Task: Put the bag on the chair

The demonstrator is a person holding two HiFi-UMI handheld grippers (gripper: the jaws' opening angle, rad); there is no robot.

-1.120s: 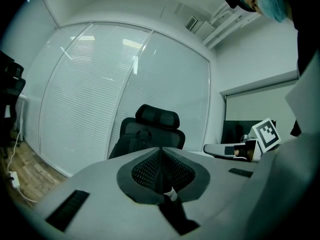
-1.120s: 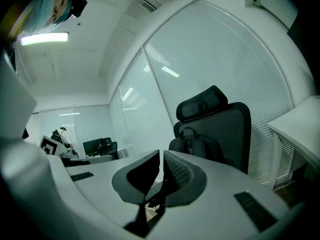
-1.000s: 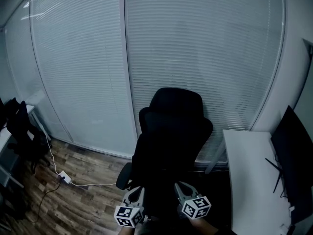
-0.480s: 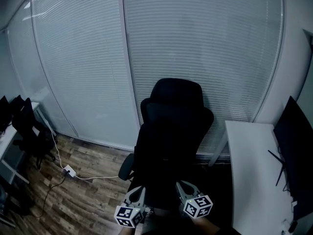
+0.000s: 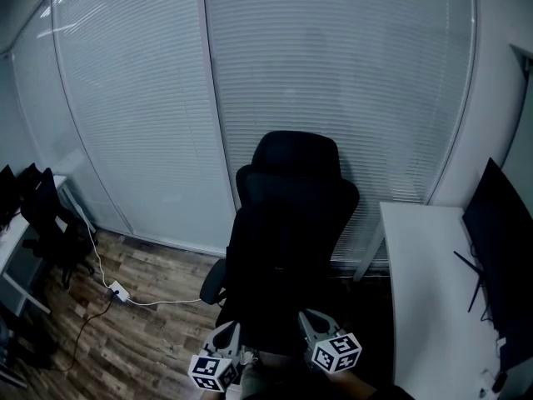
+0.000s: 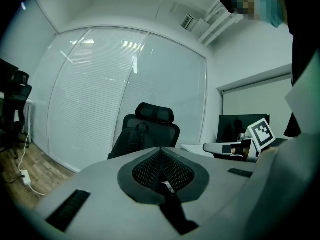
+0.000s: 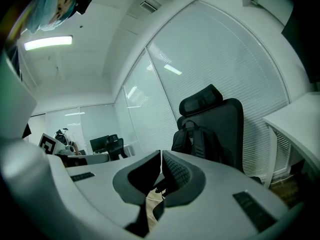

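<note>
Floorboards (image 5: 154, 352) at far left, with a white power strip (image 5: 117, 291) lying on them and a second dark chair (image 5: 52, 223) near the edge of the head view. Next along, left claw (image 5: 225, 336) low in the frame, marker cube turned up. Pads pressed fully together in the left gripper view, nothing caught between them.

Centre: black office chair (image 5: 291, 215) in front of the slatted blinds (image 5: 141, 123), headrest on top. Black bag (image 6: 136, 139) already on its seat, upright against the backrest, top handle and straps showing in both gripper views. Bag well clear of both claws.

Right of that, right claw (image 5: 311, 322) level with the left one, cube also up. Closing the last sliver, pads meeting at the tips, empty.

Far right: white worktop (image 5: 425, 298) along the wall, dark monitor (image 5: 500, 257) standing at its outer edge.
</note>
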